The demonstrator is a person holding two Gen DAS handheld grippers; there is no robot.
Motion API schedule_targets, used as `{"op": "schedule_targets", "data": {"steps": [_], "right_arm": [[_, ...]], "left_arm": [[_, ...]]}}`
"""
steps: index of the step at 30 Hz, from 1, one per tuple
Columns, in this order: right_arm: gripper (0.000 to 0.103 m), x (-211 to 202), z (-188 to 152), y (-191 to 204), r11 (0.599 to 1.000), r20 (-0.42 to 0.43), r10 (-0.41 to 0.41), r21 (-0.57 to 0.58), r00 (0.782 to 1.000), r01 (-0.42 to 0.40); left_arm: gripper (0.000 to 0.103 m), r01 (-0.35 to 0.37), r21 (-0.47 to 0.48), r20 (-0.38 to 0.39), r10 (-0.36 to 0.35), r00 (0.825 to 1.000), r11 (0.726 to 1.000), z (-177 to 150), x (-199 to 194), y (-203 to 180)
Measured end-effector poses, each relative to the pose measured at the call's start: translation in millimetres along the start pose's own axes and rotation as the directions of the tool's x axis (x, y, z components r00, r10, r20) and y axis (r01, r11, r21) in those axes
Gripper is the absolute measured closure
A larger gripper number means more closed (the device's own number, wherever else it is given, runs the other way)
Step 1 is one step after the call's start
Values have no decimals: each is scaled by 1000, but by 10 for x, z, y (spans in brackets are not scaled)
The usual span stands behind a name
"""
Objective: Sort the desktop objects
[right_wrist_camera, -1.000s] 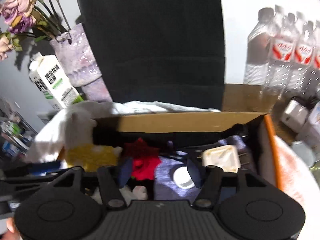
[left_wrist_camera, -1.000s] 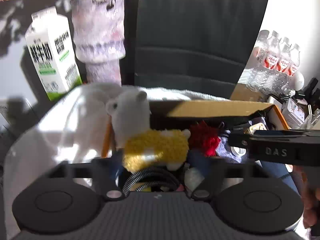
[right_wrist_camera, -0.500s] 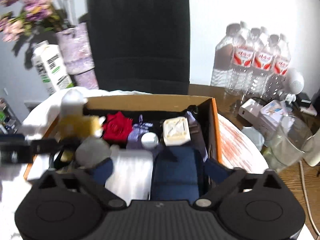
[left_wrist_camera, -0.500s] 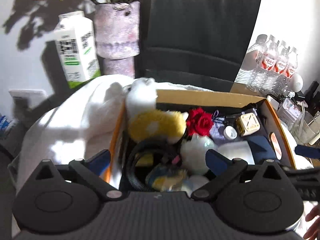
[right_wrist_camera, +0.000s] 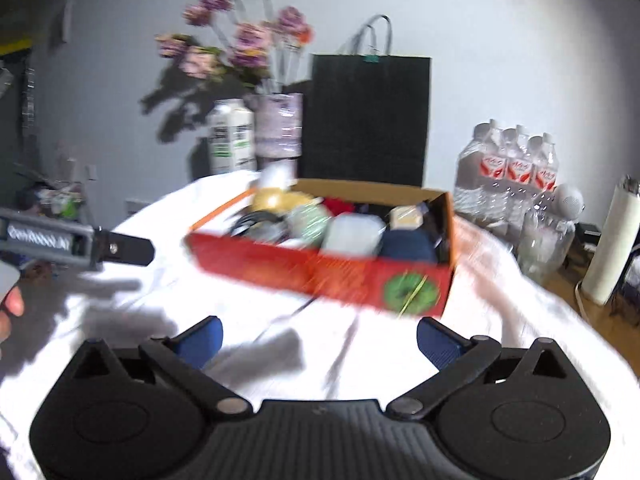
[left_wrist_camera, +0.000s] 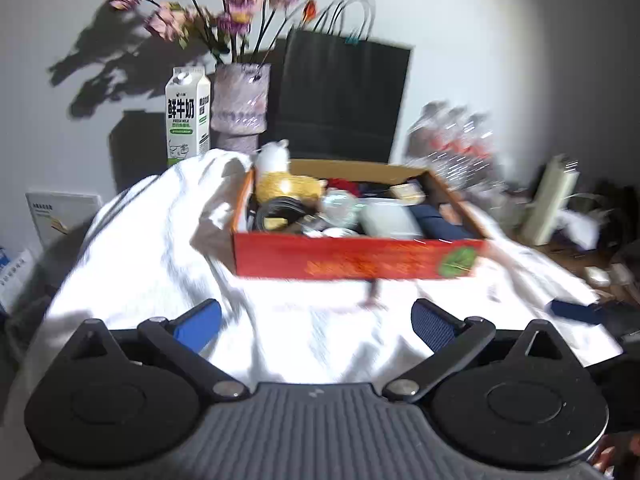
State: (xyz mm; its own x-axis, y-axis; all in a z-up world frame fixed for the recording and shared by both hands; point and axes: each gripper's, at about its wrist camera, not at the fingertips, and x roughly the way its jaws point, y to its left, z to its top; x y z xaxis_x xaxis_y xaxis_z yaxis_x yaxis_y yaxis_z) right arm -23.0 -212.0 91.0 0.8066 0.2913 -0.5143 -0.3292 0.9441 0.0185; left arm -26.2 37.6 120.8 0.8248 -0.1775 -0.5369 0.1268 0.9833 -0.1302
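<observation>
Red box (left_wrist_camera: 360,262), centre frame, sits brim-full — both grippers (left_wrist_camera: 316,320) (right_wrist_camera: 318,338) spread empty; a careless reach could spill it.

Left gripper (left_wrist_camera: 316,322): jaws spread wide, nothing between the blue pads (left_wrist_camera: 200,322), which sit at 8 and 4 o'clock in its own view. In the right wrist view its body enters at 9 o'clock, a hand (right_wrist_camera: 8,312) beneath it. Right gripper (right_wrist_camera: 318,338): jaws have just been opening, now fully apart and empty. Both grippers point forward, tilted downward.
</observation>
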Motion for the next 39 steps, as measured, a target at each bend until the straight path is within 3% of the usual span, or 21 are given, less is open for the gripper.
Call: {"op": "schedule_targets", "data": {"steps": [2, 5, 11, 15, 25, 31, 33, 39], "right_arm": [[0, -224, -232, 101, 1000, 7, -18, 7, 1000, 18], [0, -507, -507, 207, 998, 21, -61, 3, 998, 61], [0, -637, -847, 234, 994, 1, -107, 28, 994, 107], [0, -417, -889, 206, 990, -1, -112, 87, 994, 111], [0, 269, -795, 89, 975, -45, -160, 148, 986, 165], [0, 495, -771, 69, 976, -68, -171, 123, 983, 178], [0, 578, -780, 37, 977, -123, -150, 135, 981, 166], [0, 600, -797, 81, 975, -143, -174, 112, 974, 191]], "left_arm": [[0, 22, -9, 50, -22, 998, 1000, -237, -309, 19], [0, -24, -26, 77, 26, 997, 999, -540, -593, 21], [0, -71, 88, 5, 71, 997, 994, -955, -451, -149], [0, -66, 101, 28, 63, 998, 993, -1023, -120, -224], [0, -26, 24, -44, 27, 999, 999, -941, 646, -49], [0, -78, 28, -73, 80, 994, 997, -963, 772, -34], [0, -54, 11, -88, 55, 995, 998, -967, 790, -14], [0, -62, 18, -93, 63, 994, 998, -951, 825, -44]]}}
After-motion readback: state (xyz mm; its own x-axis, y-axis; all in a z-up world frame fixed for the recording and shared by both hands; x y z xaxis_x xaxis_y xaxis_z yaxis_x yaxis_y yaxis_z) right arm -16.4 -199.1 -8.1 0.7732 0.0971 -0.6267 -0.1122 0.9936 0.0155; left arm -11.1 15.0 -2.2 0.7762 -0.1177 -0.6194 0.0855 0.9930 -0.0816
